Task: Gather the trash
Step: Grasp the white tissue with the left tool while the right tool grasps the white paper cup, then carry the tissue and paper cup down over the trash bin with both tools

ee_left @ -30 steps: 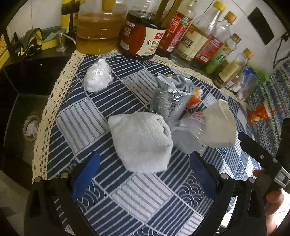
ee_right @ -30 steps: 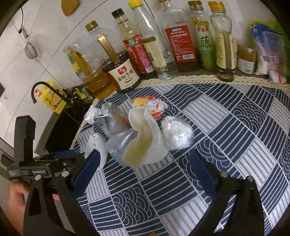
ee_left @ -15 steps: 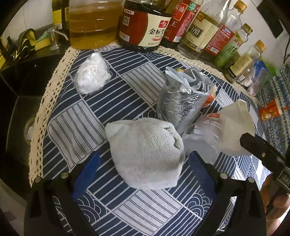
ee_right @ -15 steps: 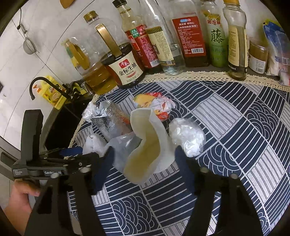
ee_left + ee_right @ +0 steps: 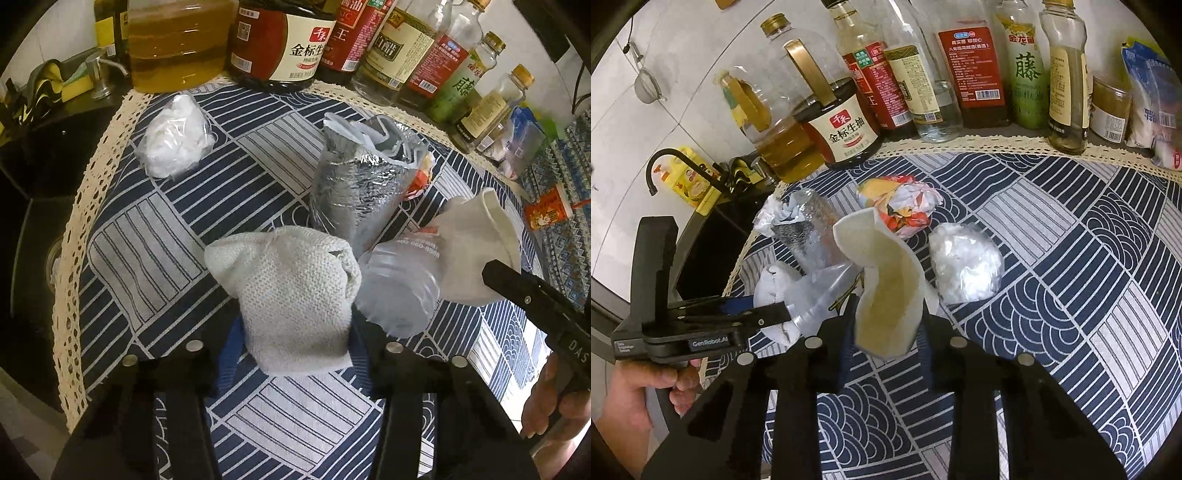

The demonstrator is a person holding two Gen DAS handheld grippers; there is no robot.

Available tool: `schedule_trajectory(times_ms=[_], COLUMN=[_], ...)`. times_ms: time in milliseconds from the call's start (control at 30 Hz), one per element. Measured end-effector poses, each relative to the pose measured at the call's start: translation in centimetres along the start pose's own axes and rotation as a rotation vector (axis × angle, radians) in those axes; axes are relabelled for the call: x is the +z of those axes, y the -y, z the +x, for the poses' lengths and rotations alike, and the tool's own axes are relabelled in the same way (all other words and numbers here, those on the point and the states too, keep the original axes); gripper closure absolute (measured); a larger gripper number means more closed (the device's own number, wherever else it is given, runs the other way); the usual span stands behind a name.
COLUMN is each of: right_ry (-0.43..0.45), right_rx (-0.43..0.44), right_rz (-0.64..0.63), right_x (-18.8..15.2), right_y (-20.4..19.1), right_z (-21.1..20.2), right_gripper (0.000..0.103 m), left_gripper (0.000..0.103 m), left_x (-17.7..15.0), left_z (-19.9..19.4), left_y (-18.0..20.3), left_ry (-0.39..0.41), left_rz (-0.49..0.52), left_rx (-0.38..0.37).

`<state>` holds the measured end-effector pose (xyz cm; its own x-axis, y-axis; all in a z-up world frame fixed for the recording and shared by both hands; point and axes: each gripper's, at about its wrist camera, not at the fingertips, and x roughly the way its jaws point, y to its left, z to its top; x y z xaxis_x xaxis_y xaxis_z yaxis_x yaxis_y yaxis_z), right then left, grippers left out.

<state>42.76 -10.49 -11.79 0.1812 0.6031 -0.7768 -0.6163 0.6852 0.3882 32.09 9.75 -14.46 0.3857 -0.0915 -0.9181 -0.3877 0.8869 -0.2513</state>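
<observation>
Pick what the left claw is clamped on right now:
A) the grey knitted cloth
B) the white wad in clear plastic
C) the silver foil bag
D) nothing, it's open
A. In the left wrist view, the left claw has its blue fingers pressed against both sides of the grey knitted cloth, while the silver foil bag and the white wad in clear plastic lie farther off on the tablecloth.

Dark sauce jug (image 5: pixel 846 129): label reads 金标生抽; green-labelled bottle (image 5: pixel 1027 70): 金龙鱼 and 藤; left gripper body (image 5: pixel 709 341): GenRobot.AI; crushed clear bottle (image 5: pixel 402 284): partial digits, not fully legible.
</observation>
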Motion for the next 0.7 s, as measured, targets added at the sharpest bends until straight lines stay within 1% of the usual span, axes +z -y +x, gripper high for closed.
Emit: schedule_trajectory(times_ms=[133, 367, 700], right_ry=[0.009, 0.030, 0.068], right_rx=[-0.001, -0.019, -0.051], right_rz=[0.012, 0.037, 0.062], right_x=[-0.3, -0.8, -2.7], right_y=[-0.1, 0.0, -1.0], right_z=[-0.7, -2.1, -4.6], right_gripper=[0.074, 0.074, 0.074], left_gripper=[0.060, 0.064, 0.065], left_x=[-0.3, -1.3, -3.1], left_z=[-0.7, -2.2, -4.8], left_y=[-0.1, -0.1, -0.1], left_ry=[0.012, 0.033, 0.068], left_rz=[-0.003, 0.003, 0.030], left_rx=[-0.014, -0.027, -0.047])
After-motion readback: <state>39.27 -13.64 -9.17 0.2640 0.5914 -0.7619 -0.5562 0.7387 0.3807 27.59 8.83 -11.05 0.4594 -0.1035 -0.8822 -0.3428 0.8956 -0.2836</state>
